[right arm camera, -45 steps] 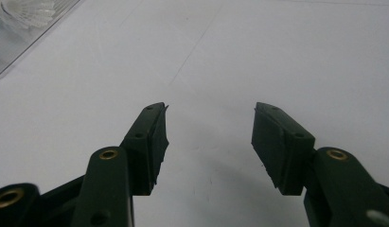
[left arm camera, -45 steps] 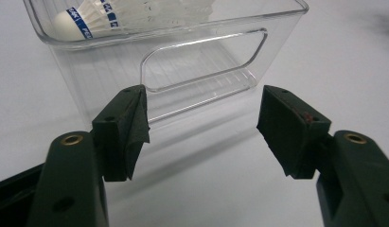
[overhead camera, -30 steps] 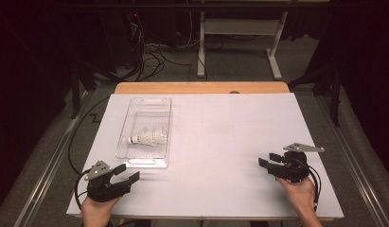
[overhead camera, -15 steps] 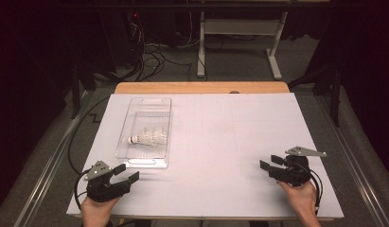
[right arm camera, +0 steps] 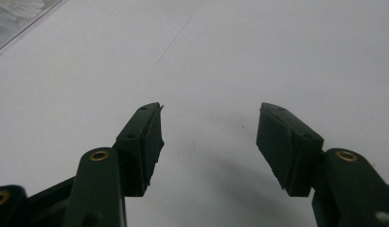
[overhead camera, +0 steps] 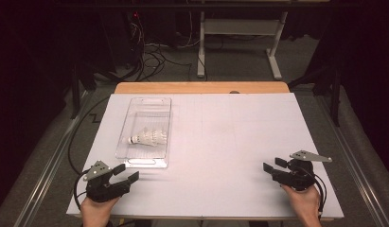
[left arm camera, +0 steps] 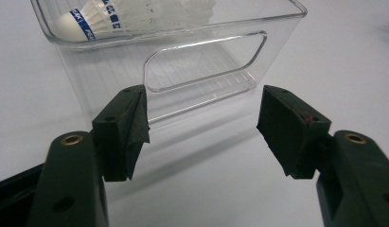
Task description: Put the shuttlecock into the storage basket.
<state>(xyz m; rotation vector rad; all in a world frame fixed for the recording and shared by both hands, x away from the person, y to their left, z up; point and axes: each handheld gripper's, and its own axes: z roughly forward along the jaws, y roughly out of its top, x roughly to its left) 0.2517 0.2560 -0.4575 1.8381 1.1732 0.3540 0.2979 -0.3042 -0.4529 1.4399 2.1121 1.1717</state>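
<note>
My left gripper [overhead camera: 126, 174] sits at the near left of the white table [overhead camera: 220, 142], jaws spread apart and holding nothing. My right gripper [overhead camera: 272, 169] rests at the near right, its jaws likewise apart over bare surface. Just beyond my left gripper stands the clear plastic bin [overhead camera: 160, 111], its handled end wall facing me. Inside it, toward the near half, lies the white shuttlecock [overhead camera: 147, 138] on its side, cork pointing left.

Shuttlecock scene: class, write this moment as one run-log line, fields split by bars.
left claw: open, facing bin end | right claw: open, over bare table | shuttlecock: lying in clear bin | contact: none
</note>
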